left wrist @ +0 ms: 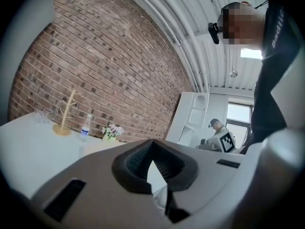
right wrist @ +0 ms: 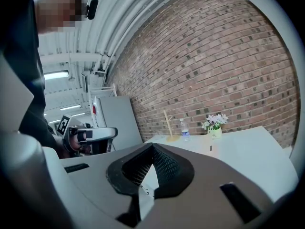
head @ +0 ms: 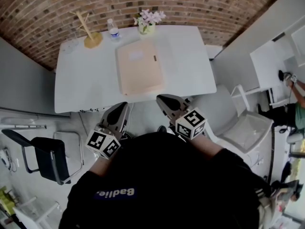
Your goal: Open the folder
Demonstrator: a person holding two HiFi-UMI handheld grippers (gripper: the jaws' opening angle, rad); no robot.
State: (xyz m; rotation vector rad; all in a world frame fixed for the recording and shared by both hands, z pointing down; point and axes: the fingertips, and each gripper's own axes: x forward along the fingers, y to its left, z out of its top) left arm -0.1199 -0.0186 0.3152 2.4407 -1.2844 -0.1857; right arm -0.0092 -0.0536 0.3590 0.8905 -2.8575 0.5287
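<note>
A closed beige folder (head: pixel 139 67) with a small dark clasp lies flat on the white table (head: pixel 86 82), its long side running away from me. Both grippers hang in front of the table's near edge, close to my body and off the folder. My left gripper (head: pixel 121 108) has its jaws together with nothing in them, and its own view (left wrist: pixel 151 145) shows the same. My right gripper (head: pixel 164 99) is likewise shut and empty (right wrist: pixel 152 148). In the right gripper view the folder (right wrist: pixel 217 150) lies far ahead on the tabletop.
At the table's far edge stand a wooden branch stand (head: pixel 90 36), a water bottle (head: pixel 113 31) and a vase of flowers (head: pixel 148 23), backed by a brick wall. A black chair (head: pixel 47 157) is at the left and a white chair (head: pixel 245 125) at the right.
</note>
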